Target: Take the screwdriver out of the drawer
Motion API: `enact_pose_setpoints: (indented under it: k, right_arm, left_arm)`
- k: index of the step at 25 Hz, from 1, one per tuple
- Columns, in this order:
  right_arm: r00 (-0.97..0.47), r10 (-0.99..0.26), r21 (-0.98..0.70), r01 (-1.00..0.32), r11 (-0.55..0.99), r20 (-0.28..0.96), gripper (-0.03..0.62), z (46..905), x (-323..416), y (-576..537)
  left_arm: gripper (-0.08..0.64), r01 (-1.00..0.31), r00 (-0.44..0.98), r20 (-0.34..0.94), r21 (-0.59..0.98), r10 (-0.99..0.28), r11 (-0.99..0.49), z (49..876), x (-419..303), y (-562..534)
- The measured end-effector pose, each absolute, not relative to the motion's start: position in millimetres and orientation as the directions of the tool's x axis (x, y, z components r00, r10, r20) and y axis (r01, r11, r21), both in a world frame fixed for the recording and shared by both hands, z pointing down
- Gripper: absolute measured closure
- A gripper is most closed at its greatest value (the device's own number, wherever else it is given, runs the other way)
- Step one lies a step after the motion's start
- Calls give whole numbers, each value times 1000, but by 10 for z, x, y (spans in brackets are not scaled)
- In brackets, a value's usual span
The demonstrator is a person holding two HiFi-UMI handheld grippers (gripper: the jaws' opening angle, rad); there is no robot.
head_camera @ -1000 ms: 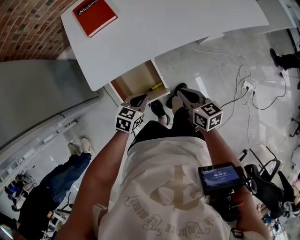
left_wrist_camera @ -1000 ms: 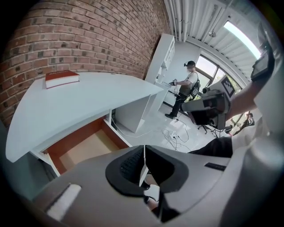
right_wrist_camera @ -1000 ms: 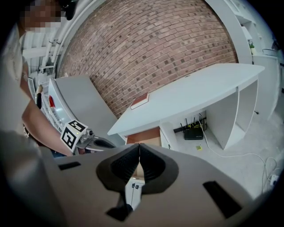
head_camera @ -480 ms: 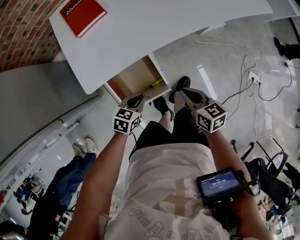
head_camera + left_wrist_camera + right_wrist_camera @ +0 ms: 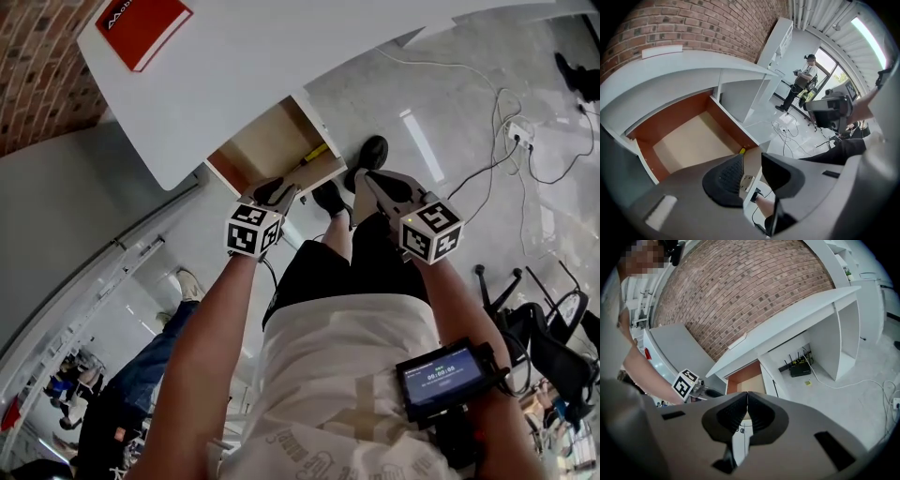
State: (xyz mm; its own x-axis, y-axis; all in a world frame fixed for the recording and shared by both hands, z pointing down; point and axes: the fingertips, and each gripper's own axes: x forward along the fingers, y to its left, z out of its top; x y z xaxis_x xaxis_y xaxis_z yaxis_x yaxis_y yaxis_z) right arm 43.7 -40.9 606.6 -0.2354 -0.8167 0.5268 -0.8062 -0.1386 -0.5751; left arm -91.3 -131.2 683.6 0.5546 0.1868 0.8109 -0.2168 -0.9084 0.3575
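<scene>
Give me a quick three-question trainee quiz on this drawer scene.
1. Multiple choice: which has its jaws apart? A left gripper; B right gripper; C both.
2. True or false: the screwdriver already lies outside the drawer.
3. Fill in: on the white desk lies a red ____.

Key:
1. A. Its jaws have just been opening, with nothing between them.
2. False. Its yellow handle lies inside the open drawer, near the front.
3. book
</scene>
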Motion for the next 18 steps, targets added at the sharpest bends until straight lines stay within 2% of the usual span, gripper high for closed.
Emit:
enact_pose_setpoints:
  k: [9,18]
  right_arm:
    - [-262,-811,-600,-789,-132,523,586,6204,305,-329]
    - [-230,-810,-598,-782,-176,539,586,6422,272,-268]
  left_arm:
    - [396,-179,509,834,343,212,-922,7149,-848,-1494]
    - [370,-104,477,835,364,275,-926,7410,-802,-1508]
